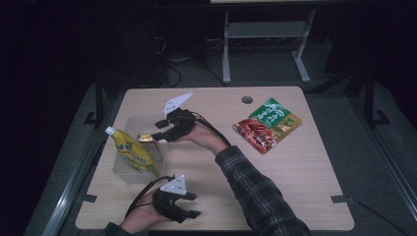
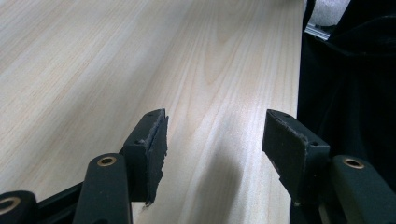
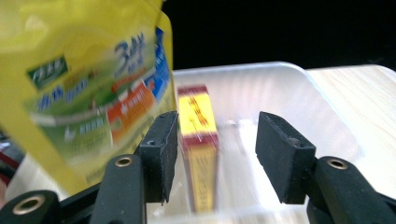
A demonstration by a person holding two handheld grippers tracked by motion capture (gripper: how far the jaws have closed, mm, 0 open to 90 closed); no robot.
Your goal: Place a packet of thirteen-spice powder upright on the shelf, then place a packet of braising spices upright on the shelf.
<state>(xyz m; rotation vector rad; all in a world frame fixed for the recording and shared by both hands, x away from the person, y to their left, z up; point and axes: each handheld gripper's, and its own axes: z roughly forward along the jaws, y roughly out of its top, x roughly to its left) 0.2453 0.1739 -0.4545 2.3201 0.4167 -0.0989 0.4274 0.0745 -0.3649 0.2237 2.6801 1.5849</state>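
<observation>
Over the clear plastic bin [image 1: 129,172] at the left of the light wooden tabletop [image 1: 295,187]: right gripper [image 1: 158,134], jaws apart, pads clear of the small yellow-and-red box [image 3: 198,149] standing between them inside the bin. Beside it, yellow spouted pouch [image 3: 88,88], large "3" legible, remaining print unreadable. Near front edge: left gripper [image 1: 194,205], jaws apart, empty.

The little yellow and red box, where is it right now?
The little yellow and red box stands inside the clear bin on the table's left side, beside the yellow pouch, just ahead of the right gripper.
</observation>
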